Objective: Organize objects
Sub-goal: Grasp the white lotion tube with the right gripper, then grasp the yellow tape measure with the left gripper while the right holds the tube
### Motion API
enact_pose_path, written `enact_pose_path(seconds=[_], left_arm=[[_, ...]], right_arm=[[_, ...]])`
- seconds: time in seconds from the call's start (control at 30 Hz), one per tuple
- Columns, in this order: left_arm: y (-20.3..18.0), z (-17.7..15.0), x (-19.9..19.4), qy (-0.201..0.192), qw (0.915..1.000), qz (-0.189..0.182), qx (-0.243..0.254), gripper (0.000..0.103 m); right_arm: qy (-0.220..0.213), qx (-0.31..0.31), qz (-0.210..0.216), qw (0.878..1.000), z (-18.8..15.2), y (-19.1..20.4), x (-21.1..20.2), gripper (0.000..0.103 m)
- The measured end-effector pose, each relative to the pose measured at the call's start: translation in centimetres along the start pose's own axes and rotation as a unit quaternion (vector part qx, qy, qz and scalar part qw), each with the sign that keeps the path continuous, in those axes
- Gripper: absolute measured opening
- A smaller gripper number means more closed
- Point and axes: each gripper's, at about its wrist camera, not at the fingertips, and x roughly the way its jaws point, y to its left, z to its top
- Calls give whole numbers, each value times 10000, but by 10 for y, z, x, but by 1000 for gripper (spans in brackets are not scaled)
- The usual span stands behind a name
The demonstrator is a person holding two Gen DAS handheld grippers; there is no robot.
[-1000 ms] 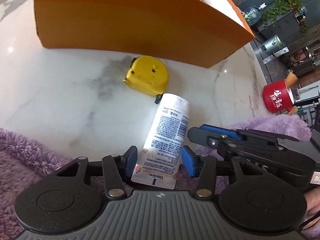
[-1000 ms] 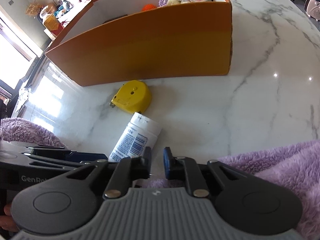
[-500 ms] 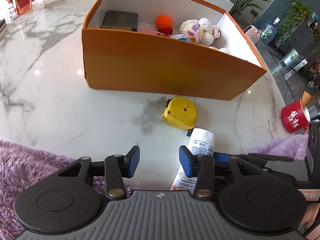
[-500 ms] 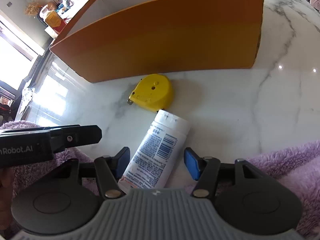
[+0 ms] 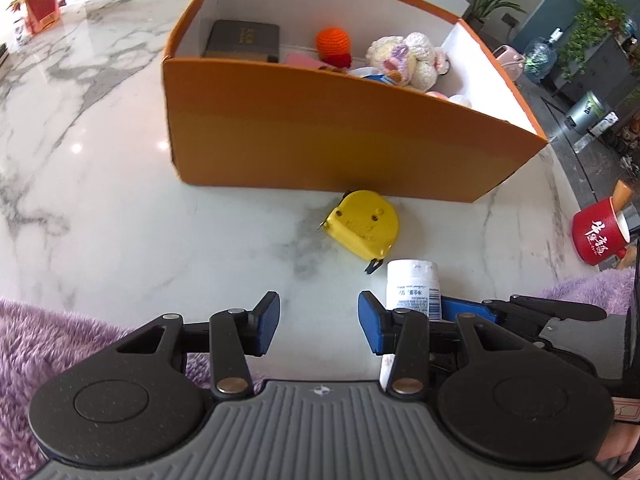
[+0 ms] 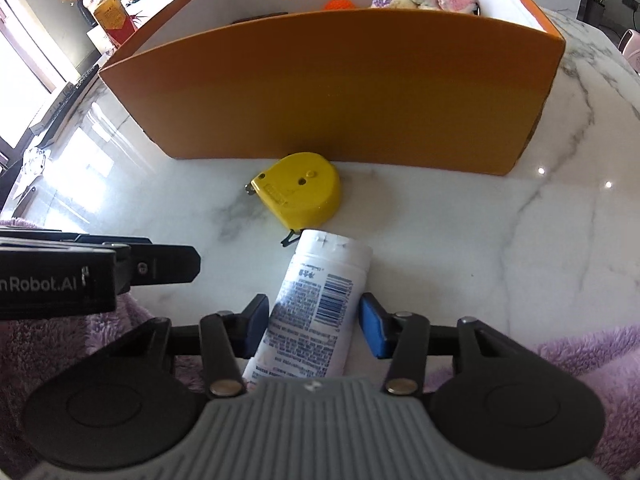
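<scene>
Both blue pads of the right gripper (image 6: 310,326) are closing around a white barcoded tube (image 6: 316,304).

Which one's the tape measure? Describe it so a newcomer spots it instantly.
Find the big orange box on the marble table. Just in front of its near wall lies the tape measure, a yellow rounded case. The white tube beside it is long, printed and between the right gripper's closing jaws.
</scene>
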Motion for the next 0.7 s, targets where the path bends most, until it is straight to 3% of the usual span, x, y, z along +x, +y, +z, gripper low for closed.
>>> enact_pose_path(seconds=[0.07, 0.3, 0.5, 0.7], left_arm=[[-5, 3, 2, -48, 9999, -49, 142, 51], [-30, 17, 18, -287, 9950, 46, 961, 68], [-45, 27, 38, -294, 9876, 171, 1531, 74], [-51, 30, 54, -249, 9838, 101, 1773, 77]], right_arm=[[-47, 36, 9, 10000, 1, -1, -6, 49], [-254, 107, -223, 9994, 12, -18, -15, 47], [-247, 309, -415, 9984, 18, -40, -9, 47], [-241, 470, -473, 9975, 23, -57, -6, 44]])
